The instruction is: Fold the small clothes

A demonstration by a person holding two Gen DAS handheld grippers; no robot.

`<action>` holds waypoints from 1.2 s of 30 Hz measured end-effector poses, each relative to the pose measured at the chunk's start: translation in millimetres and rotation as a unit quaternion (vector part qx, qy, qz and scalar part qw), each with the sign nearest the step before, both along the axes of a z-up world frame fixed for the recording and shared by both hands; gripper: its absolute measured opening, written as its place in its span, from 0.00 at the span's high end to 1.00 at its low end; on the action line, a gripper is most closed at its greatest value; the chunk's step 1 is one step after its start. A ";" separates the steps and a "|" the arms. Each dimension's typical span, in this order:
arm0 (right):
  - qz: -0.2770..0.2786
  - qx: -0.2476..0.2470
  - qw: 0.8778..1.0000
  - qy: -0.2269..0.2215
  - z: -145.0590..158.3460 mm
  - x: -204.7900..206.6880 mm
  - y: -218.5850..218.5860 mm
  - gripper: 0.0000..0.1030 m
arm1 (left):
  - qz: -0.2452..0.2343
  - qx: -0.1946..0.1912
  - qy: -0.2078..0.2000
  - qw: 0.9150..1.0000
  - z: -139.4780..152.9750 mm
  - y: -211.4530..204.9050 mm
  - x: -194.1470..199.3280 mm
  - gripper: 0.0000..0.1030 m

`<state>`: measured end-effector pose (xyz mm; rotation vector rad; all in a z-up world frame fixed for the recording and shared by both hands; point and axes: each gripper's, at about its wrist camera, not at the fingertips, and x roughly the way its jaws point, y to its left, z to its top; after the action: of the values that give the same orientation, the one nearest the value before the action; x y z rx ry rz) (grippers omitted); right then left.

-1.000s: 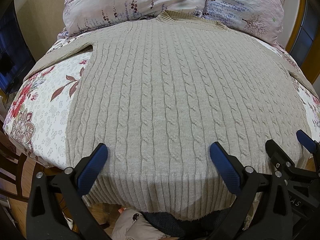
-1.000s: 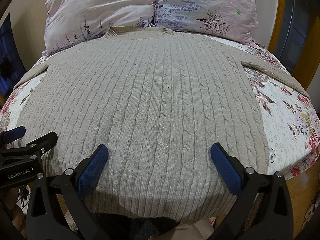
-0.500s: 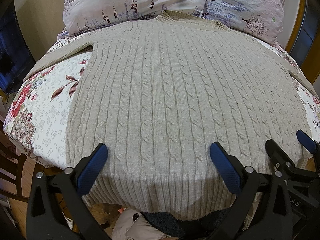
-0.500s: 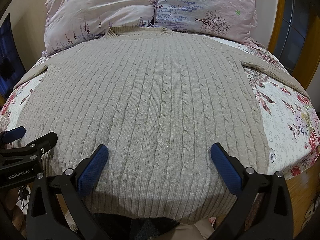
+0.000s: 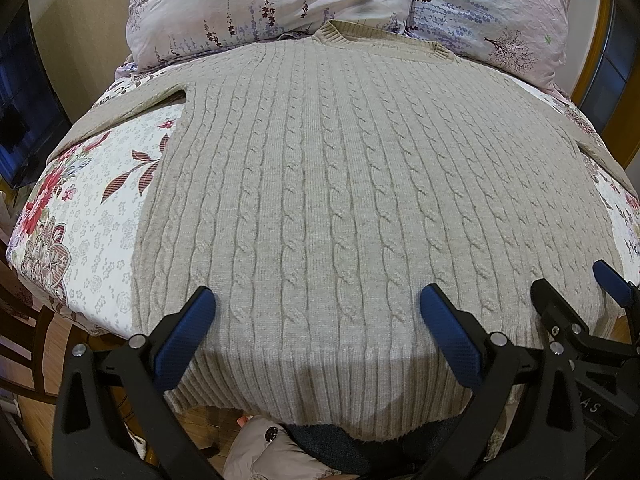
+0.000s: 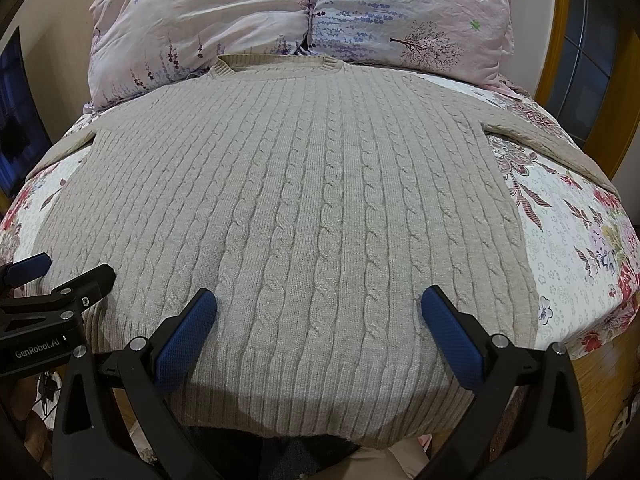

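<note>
While the sweater (image 5: 340, 200) lies flat, collar away, its hem sits just under both wide-open, empty grippers, left gripper (image 5: 316, 336) and right gripper (image 6: 318, 336) equally near.

No visible change across the three moments, left gripper (image 5: 316, 336) and right gripper (image 6: 318, 336) in unchanged positions over the sweater (image 5: 352, 208), nothing shifted

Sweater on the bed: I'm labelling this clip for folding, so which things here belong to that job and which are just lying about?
Belongs to the job:
beige cable-knit sweater, spread flat
left tool, open
right tool, open

Just lying about:
two floral pillows
flowered bedspread
</note>
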<state>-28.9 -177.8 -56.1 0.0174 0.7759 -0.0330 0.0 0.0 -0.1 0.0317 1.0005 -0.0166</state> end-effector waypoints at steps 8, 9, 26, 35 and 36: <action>0.000 0.000 1.000 0.000 0.5 0.4 -0.1 0.01 | 0.000 0.000 0.000 1.000 0.0 0.0 0.0 0.02; 0.000 0.000 1.000 0.000 0.5 0.4 -0.1 0.01 | 0.000 0.000 0.000 1.000 0.0 0.0 0.0 0.02; 0.000 0.000 1.000 -0.008 -2.6 2.1 3.9 0.01 | -0.001 0.000 0.002 1.000 -0.1 0.0 0.2 0.02; 0.021 -0.001 0.999 -0.047 3.4 -5.8 1.1 0.01 | -0.005 0.003 0.007 1.000 -0.7 0.1 1.9 0.02; 0.025 -0.001 0.998 -0.050 3.5 -6.2 0.8 0.01 | -0.007 0.004 0.007 1.000 -0.1 0.2 2.8 0.02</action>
<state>-35.1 -177.0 -52.6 -0.0019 0.6761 0.0139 2.8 0.2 -0.2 0.0453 1.0138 -0.0265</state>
